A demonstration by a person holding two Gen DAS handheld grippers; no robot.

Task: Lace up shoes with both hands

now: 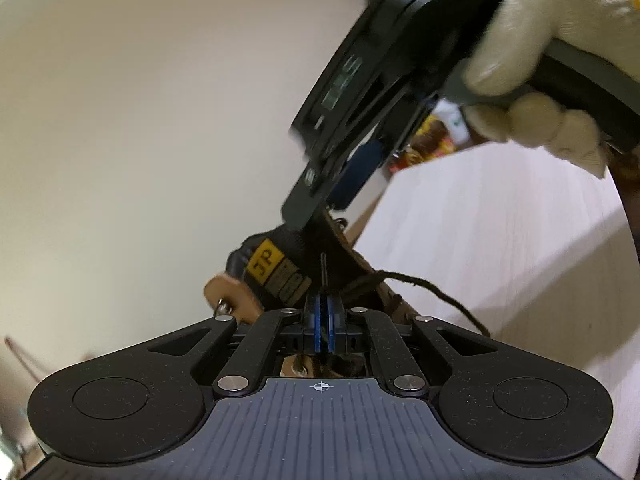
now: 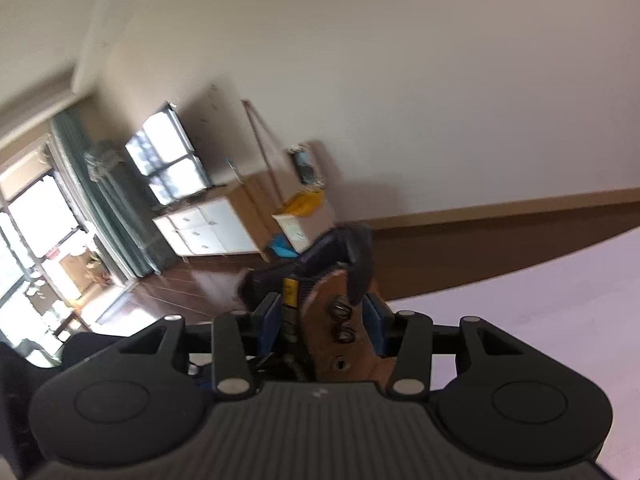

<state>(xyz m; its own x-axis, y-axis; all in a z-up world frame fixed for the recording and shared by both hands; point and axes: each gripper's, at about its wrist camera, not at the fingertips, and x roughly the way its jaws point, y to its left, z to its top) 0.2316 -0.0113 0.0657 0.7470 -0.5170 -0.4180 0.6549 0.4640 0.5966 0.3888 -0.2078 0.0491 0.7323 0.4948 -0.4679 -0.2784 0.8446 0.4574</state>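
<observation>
Blue pads of the left claw (image 1: 323,312) are pinching shut on the stiff black tip of the dark brown shoelace (image 1: 424,282), which is trailing slack to the right over the pale counter (image 1: 500,240). Just beyond, the right claw (image 2: 322,322) is clamping the tan leather eyelet flap of the brown boot (image 2: 332,320), holding it clear of the counter. Judgement: keep the tip short in the pads, square it to an eyelet, and keep the flap from twisting.
</observation>
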